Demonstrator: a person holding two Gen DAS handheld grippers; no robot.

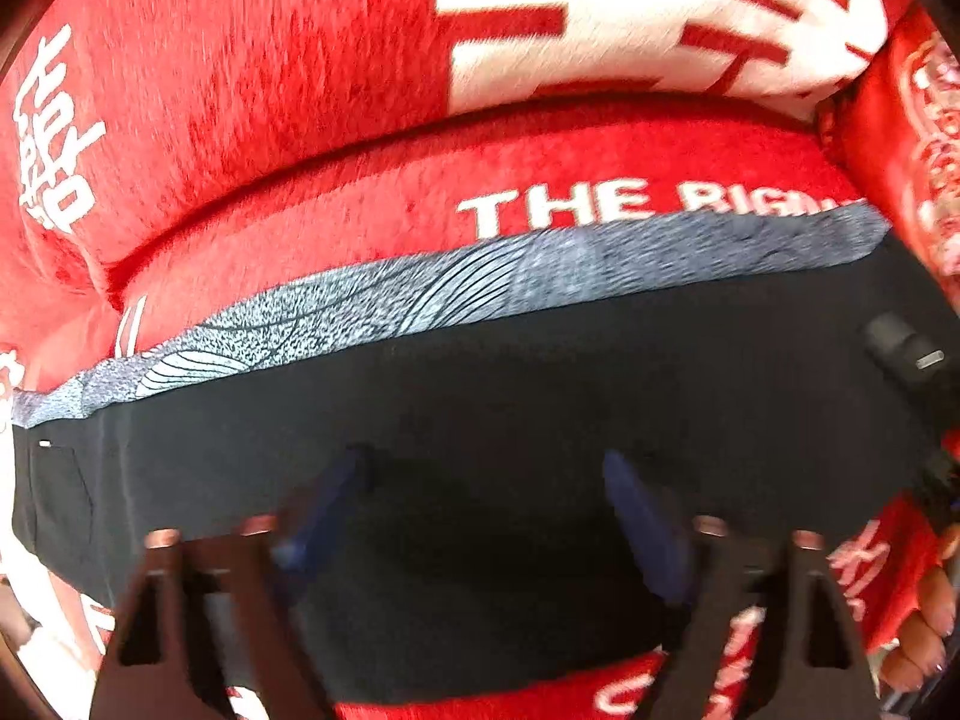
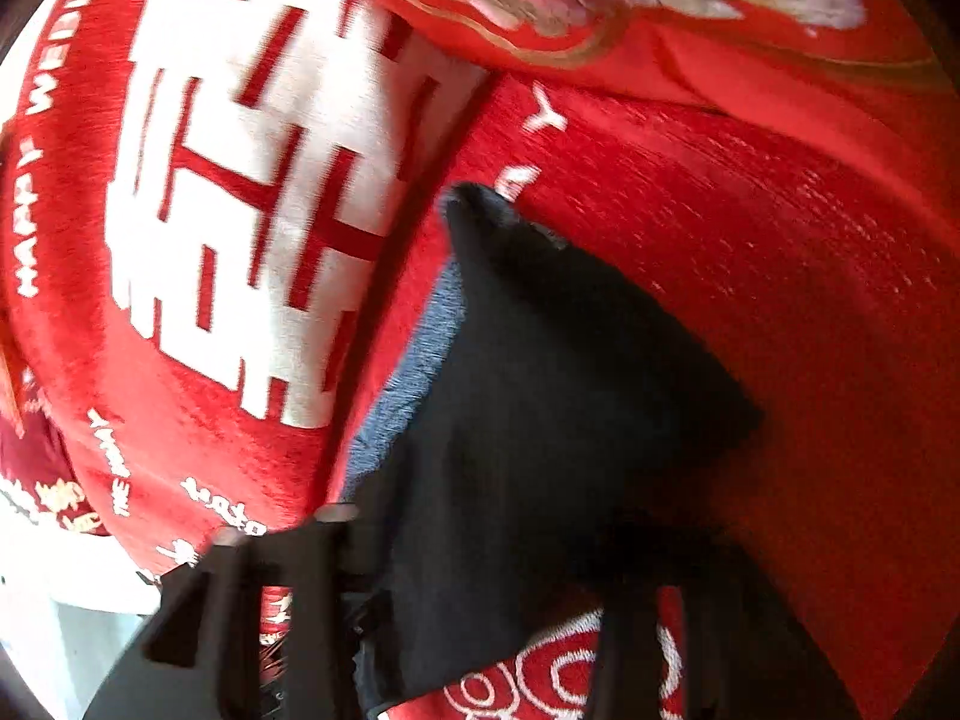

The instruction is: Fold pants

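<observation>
Black pants (image 1: 510,396) with a grey patterned waistband (image 1: 372,312) lie stretched across a red plush blanket (image 1: 252,90) printed with white lettering and a large white double-happiness character (image 2: 252,192). In the left wrist view the left gripper (image 1: 486,480) hovers just over the dark cloth, its blue-padded fingers (image 1: 636,516) standing well apart with nothing between them. The right gripper (image 2: 468,546) meets a raised fold of the same black fabric, which climbs to a peak against the blanket; motion blur and the dark cloth hide its far finger, so it probably pinches the pants, though that cannot be told for certain. A bare hand (image 1: 924,618) shows at the edge of the left view, beside the other tool. The step in hand appears to be carrying one end over the other. Done well, the lifted edge should travel level and taut, the left fingers pinning the lower layer so the waistband stays square and no crease sets in.
</observation>
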